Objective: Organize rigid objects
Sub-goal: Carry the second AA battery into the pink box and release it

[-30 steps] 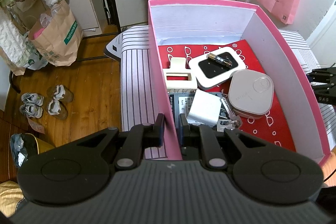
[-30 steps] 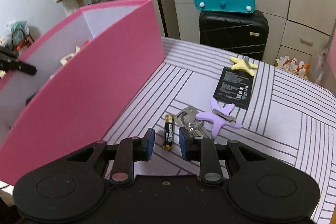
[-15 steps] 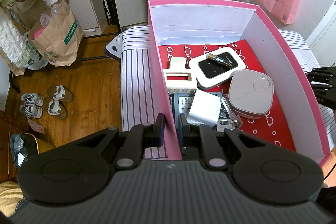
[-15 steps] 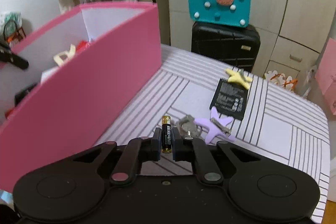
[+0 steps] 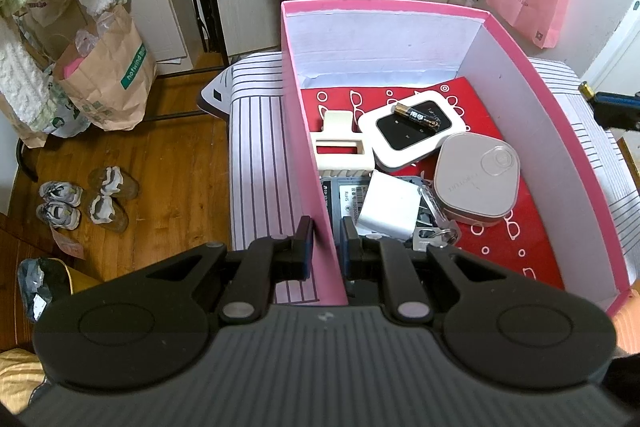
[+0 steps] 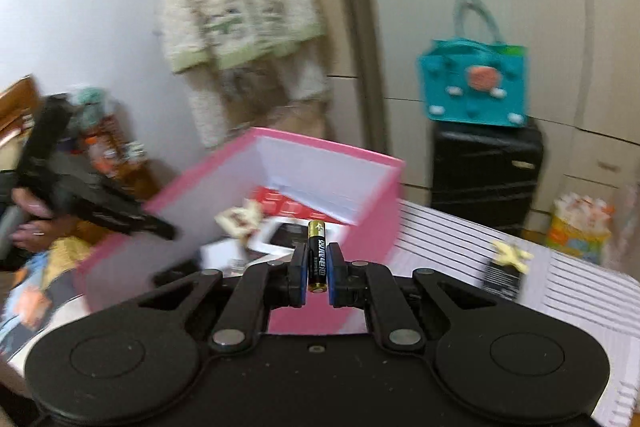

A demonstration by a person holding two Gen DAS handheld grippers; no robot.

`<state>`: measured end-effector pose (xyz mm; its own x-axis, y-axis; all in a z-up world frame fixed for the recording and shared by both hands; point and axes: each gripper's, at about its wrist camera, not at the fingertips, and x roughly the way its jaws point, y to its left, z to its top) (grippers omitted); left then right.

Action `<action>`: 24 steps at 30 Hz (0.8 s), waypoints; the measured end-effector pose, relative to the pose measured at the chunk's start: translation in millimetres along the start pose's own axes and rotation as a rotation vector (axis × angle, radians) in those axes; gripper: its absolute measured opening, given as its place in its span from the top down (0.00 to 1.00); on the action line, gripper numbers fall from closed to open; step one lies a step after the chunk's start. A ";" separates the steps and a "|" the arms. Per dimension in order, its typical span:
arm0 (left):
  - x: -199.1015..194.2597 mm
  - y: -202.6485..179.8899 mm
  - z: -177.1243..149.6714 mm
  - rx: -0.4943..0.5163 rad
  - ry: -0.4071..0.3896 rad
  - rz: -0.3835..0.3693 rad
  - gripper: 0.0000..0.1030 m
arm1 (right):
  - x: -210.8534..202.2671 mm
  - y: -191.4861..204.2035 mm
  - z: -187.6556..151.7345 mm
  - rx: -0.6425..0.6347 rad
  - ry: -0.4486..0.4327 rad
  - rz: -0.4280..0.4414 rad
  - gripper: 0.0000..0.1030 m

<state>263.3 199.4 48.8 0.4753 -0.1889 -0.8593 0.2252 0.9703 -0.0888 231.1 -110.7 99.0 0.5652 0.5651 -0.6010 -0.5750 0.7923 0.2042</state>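
The right gripper (image 6: 318, 277) is clamped on a skinny black-and-gold battery (image 6: 317, 254) — it stands upright between the blue pads, gold cap poking out on top. It's up off the striped tablecloth (image 6: 576, 291) and sits in front of the near corner of the pink box (image 6: 344, 155). The right wrist view is pretty smeared, so the small stuff behind it is hard to make out.

The left gripper (image 5: 325, 247) is pinched on the box's left wall, one finger outside and one inside. That wall is thin cardboard, pink outside and white inside.

Inside the box, on a red liner with little white glasses doodles:
- a second battery (image 5: 416, 114) lying across a rounded white gadget with a glossy black face (image 5: 412, 133)
- a cream plastic hair claw (image 5: 342, 149), chunky and rectangular
- a smooth beige case with rounded corners (image 5: 476, 183)
- a plain white cube-ish charger (image 5: 388, 207) on top of a flat phone battery (image 5: 344, 197), with a metal keyring (image 5: 438, 227) beside it

Still out on the cloth, well apart from the box — a yellow star-shaped clip (image 6: 510, 253) touching a flat black battery pack (image 6: 502, 277).
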 end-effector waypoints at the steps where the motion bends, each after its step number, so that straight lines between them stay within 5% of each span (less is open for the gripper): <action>1: -0.3 0.7 -0.3 0.000 -0.001 -0.002 0.88 | 3.6 6.3 3.4 -0.013 0.011 0.028 0.89; 8: 0.6 -1.2 -0.3 0.013 -0.004 -0.001 0.88 | 53.3 47.2 12.2 -0.159 0.141 0.070 0.89; 24: -0.2 -1.9 -1.3 0.027 -0.007 -0.011 0.88 | 103.1 73.1 6.4 -0.360 0.331 -0.045 0.89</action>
<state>261.7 197.8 48.5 0.4789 -0.2009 -0.8546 0.2537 0.9636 -0.0844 251.2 6.9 56.8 0.4090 0.3824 -0.8285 -0.7557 0.6509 -0.0726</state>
